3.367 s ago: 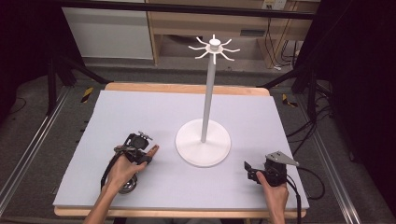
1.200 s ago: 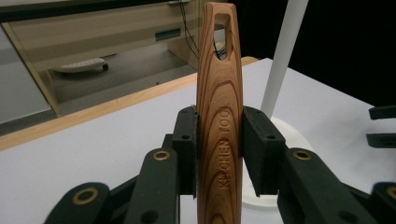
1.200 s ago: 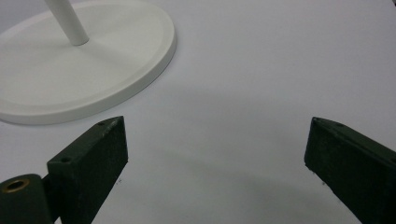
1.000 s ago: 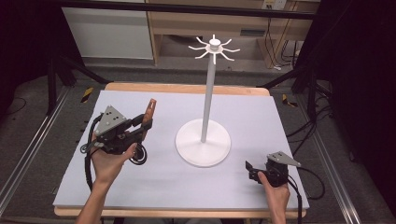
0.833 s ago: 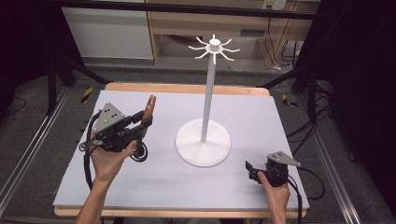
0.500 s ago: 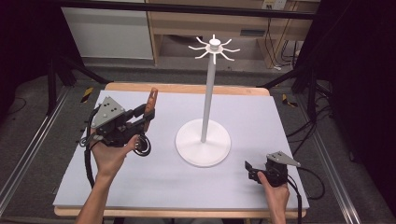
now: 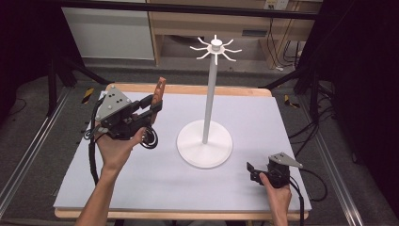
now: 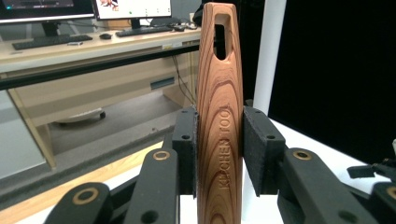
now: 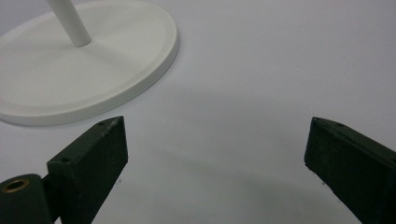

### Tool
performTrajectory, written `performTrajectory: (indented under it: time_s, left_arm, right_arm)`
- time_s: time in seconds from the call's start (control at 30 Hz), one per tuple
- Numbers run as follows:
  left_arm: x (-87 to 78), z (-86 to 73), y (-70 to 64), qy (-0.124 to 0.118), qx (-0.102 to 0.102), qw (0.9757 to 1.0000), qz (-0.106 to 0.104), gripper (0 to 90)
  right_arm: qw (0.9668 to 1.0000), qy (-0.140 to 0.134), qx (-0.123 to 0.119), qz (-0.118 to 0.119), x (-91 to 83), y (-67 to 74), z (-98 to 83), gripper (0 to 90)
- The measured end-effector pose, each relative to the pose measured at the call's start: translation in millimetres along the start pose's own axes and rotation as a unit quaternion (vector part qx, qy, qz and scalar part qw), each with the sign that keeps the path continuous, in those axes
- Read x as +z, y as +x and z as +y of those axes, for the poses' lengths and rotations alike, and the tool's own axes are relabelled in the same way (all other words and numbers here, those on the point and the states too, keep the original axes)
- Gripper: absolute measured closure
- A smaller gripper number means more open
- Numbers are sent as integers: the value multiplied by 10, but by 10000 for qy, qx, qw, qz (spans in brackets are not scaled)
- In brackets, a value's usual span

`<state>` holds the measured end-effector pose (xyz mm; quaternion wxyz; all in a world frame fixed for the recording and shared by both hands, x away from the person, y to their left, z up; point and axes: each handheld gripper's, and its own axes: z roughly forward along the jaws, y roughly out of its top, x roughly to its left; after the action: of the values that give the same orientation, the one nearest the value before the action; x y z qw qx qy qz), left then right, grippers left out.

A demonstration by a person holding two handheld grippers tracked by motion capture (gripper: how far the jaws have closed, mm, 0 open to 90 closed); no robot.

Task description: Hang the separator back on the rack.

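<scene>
My left gripper is raised above the mat's left side, shut on a wooden utensil handle that points up and away. In the left gripper view the handle stands upright between the pads, stamped "KITCHEN TOOL", with a slot hole near its tip. A dark loop hangs below the hand; I cannot tell what it is. The white stand, with spoke hooks on top, rises from a round base at the mat's centre. My right gripper rests open at the front right, its jaws wide apart over bare mat near the base.
A pale grey mat covers the wooden table. Metal rails and cables run along both sides. Behind the handle, the left gripper view shows the stand's pole and a desk with monitors and a keyboard.
The left hand has risen from the mat with the wooden handle in its gripper and moved back and left, tilting the handle upward. The right gripper has stayed put.
</scene>
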<state>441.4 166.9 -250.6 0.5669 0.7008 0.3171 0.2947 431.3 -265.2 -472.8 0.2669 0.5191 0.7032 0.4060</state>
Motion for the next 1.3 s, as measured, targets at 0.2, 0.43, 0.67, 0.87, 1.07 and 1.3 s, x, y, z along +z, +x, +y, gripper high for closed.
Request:
performTrajectory:
  time_s: [0.2,0.43,0.67,0.87,1.07,1.3]
  left_arm:
    - [34,71,5,-145,-50,9998,-112,677]
    - [31,172,53,-226,-200,9994,-176,676]
    - [32,260,64,-296,-208,9992,-175,676]
    - [97,344,50,-279,-192,9992,-200,677]
    - [163,404,1,-292,-216,9989,-294,677]
    - [200,501,-107,-301,-179,9987,-376,676]
  right_arm:
    - [10000,6,9,-11,-5,1,0,66]
    - [10000,25,18,-16,6,8,-1,66]
    - [10000,33,12,-8,9,8,-1,66]
    - [10000,29,16,-6,8,8,-1,66]
    - [10000,22,22,-7,5,2,1,66]
    - [10000,29,22,-5,7,2,1,66]
